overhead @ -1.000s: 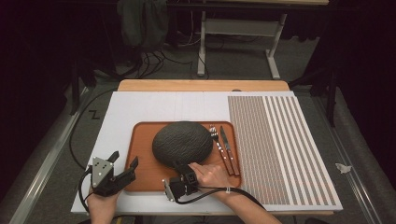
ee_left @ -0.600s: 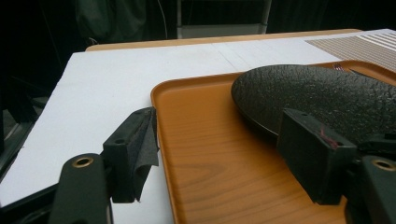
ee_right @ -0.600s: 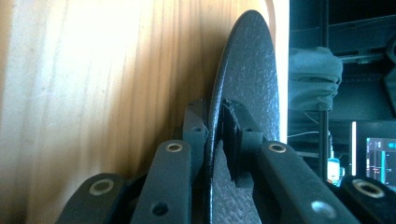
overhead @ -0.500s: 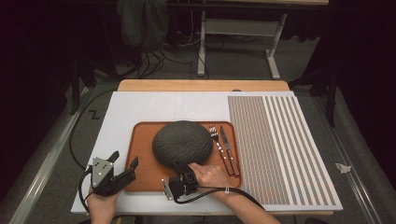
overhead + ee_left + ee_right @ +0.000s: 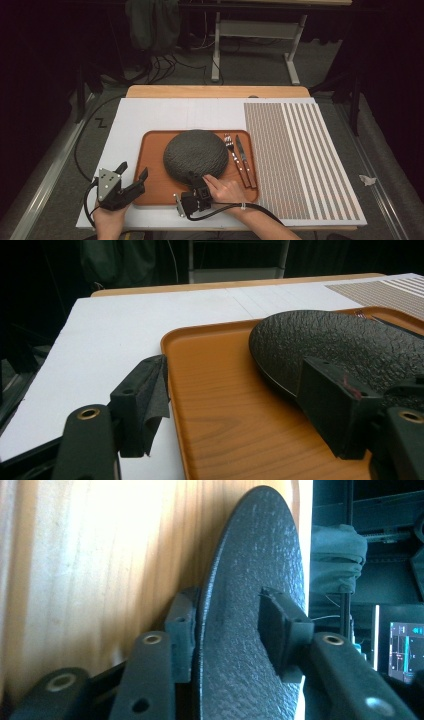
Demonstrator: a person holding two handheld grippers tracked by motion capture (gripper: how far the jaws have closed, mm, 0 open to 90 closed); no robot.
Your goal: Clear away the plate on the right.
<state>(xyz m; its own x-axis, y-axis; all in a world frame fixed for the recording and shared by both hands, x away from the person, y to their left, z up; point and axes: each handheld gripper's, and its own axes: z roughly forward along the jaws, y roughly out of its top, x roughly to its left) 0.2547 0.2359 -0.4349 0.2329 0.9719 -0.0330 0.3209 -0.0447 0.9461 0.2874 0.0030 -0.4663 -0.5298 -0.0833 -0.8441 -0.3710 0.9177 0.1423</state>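
We see a dark, rough-textured plate lying upside down on an orange-brown wooden tray, its domed underside up. The tray sits on a white board that covers most of the bench, whose wooden far edge shows beyond the board. On the right part of the tray, just beside the plate, a fork and a knife with dark red-brown handles lie side by side, pointing away from the person. To the right of the tray a striped mat covers the board.

We note the right gripper at the near rim of the plate, held in the person's right hand. In the right gripper view the plate's rim runs between the two black jaws. The jaws have just been opening; one pad stands just beside the rim on the tray side, the other pad stands apart from the textured surface, so the grip reads as released, with the plate between the jaws. The near edge of the plate looks slightly raised off the tray in the left gripper view; we cannot tell by how much.

The left gripper rests at the near-left corner of the tray, held in the left hand. Its jaws stand wide apart and hold nothing; one jaw is outside the tray's left rim over the white board, the other over the tray near the plate.
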